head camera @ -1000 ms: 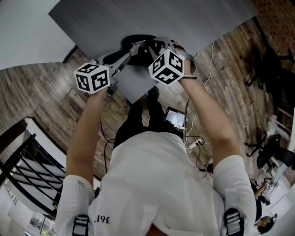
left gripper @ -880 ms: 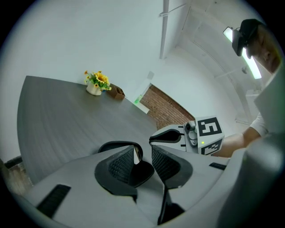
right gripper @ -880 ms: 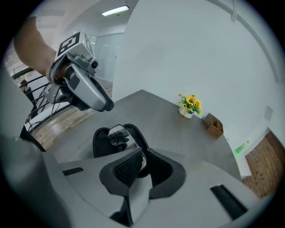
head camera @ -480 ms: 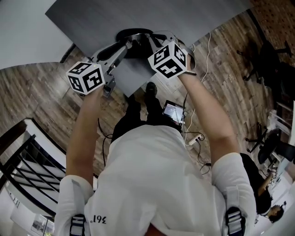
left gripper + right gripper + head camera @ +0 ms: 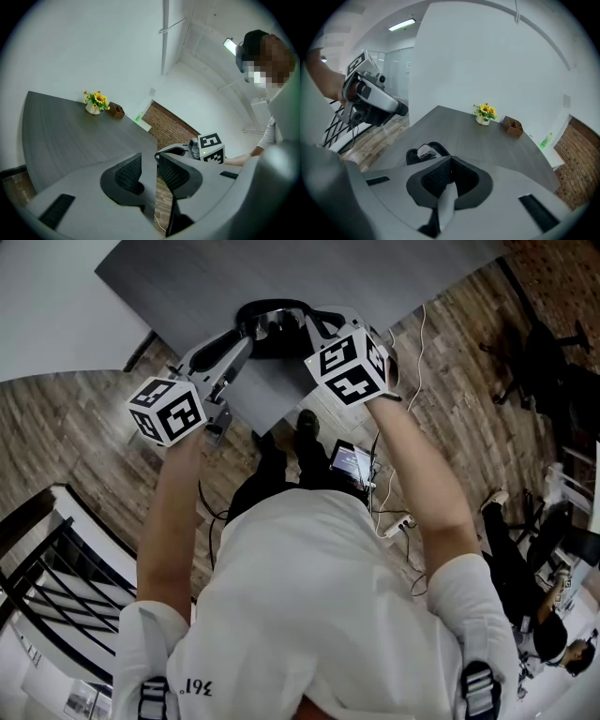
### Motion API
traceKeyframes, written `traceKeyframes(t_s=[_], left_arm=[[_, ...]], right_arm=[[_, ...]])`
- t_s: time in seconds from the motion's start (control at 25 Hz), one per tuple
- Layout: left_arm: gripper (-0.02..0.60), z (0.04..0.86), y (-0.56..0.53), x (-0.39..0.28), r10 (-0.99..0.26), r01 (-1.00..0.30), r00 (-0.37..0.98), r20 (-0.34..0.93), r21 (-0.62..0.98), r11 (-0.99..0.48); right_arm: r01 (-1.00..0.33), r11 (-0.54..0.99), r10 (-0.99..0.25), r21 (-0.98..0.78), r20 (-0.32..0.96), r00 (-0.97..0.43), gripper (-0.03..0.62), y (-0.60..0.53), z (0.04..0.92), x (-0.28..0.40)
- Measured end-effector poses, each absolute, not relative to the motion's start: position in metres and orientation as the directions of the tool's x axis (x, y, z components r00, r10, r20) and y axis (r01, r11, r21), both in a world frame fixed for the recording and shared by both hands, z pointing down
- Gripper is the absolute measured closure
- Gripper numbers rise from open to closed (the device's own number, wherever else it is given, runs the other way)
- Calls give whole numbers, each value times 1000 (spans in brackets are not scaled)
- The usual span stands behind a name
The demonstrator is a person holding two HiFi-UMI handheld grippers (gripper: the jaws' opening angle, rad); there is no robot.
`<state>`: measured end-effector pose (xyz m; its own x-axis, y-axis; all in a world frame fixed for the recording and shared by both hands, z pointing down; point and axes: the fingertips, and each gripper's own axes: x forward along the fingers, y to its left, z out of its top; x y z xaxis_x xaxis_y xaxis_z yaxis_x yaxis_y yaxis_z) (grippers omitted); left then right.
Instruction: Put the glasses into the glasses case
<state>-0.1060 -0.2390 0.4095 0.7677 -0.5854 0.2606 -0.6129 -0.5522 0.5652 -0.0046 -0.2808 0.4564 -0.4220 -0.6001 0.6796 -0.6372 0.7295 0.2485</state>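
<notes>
The black glasses case [image 5: 274,334] lies open near the grey table's [image 5: 309,277] front edge, with the glasses [image 5: 266,322] inside it. In the right gripper view the case [image 5: 412,157] holds the glasses [image 5: 425,151] just beyond and left of the jaws. My left gripper [image 5: 246,334] hovers at the case's left. Its jaws [image 5: 156,169] stand open after closing slightly, with nothing between them. My right gripper [image 5: 314,324] hangs at the case's right, shut [image 5: 449,176] on nothing.
At the table's far end stand a small pot of yellow flowers [image 5: 484,114] and a brown wooden box [image 5: 513,126]. A white wall backs the table. Below its front edge lie wooden floor, cables and a small screen [image 5: 356,465].
Both grippers have lifted off the table and drawn back from the case. More of the case and the glasses now shows between them.
</notes>
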Motion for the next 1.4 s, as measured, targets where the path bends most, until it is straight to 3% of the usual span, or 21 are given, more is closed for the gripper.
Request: traceKeyframes(t_s=[0.44, 0.96, 1.4], left_arm=[[454, 382, -216, -111, -606, -594, 771, 198, 569, -569], [547, 349, -178, -103, -598, -562, 788, 147, 567, -602], [551, 335, -144, -107, -578, -538, 805, 132, 571, -620]], right_arm=[[-697, 691, -631, 192, 631, -451, 583, -262, 430, 0], [-737, 668, -650, 100, 561, -513, 585, -232, 388, 12], [-742, 668, -657, 59, 514, -551, 585, -202, 362, 13]])
